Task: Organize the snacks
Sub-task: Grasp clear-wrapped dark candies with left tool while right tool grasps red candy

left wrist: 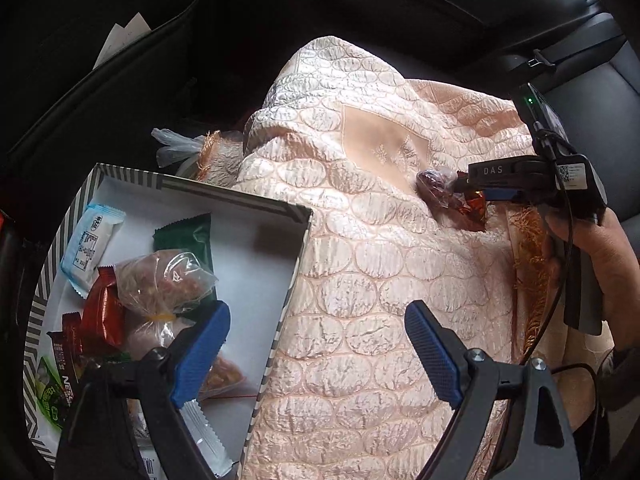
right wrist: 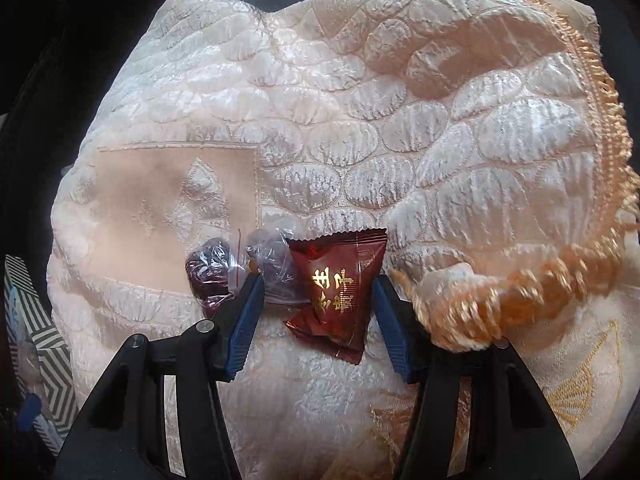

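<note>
A dark red snack packet with gold characters (right wrist: 336, 280) lies on a quilted pink cloth (right wrist: 320, 120), beside a clear plastic bag of dark dates (right wrist: 224, 272). My right gripper (right wrist: 318, 280) is open with its blue fingers on either side of the red packet; the left finger touches the clear bag. In the left wrist view the right gripper (left wrist: 468, 188) sits at the packet (left wrist: 472, 208) and bag (left wrist: 434, 184). My left gripper (left wrist: 316, 320) is open and empty above the edge of a striped box (left wrist: 292, 216) that holds several wrapped snacks (left wrist: 160, 276).
The cloth (left wrist: 380, 260) covers a car seat and has an orange fringe (right wrist: 600, 100) along its right edge. Dark car interior surrounds it. A knotted plastic bag (left wrist: 176, 146) lies behind the box. The box's striped corner shows at the right wrist view's left (right wrist: 44, 340).
</note>
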A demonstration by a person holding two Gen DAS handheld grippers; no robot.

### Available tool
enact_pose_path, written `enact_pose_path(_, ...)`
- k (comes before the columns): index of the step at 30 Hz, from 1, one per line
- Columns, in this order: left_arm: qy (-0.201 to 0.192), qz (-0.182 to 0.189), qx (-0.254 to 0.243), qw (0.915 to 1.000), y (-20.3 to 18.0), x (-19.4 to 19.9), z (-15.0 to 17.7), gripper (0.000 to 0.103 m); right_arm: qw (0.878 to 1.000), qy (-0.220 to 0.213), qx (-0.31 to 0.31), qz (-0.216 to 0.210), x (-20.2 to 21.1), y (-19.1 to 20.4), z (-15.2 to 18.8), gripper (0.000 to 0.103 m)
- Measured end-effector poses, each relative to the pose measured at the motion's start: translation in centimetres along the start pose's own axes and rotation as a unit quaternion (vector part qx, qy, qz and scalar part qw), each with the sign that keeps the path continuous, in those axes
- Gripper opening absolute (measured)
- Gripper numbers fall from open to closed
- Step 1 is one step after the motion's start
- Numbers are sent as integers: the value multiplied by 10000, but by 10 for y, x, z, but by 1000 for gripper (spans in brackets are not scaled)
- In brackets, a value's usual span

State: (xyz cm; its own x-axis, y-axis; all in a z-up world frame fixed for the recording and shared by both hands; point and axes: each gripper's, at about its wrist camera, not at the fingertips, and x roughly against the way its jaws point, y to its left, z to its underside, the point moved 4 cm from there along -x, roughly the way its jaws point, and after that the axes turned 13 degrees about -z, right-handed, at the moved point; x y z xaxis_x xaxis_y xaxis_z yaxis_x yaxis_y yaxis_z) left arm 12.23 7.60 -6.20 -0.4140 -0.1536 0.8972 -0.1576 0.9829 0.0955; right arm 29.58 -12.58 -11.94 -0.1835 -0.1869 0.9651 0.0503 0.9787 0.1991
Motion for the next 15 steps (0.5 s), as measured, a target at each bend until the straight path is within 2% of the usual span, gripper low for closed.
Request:
enact_pose_path(3,-22,91,-58,9999,-9,-3,-9,91,9999,5,49,-107,2,-3,-1,41)
enact_pose_path(4,-35,131,-73,9999,-12,-4,-12,91,9999,-8,121,-78,4,-5,0,25)
enact_pose_path(7,-40,223,-40,9997,-23,-12,-28,91,9993,-5,70,-365,14,-22,11,23)
enact_pose_path(11,-4,300,97,9995,-45,-23,-55,94,9987,-107,173,-462,28,-27,15,22)
enact_pose_path(15,172,635,295,9974,-76,-37,-85,94,9984,-86,183,-528,35,-37,19,21)
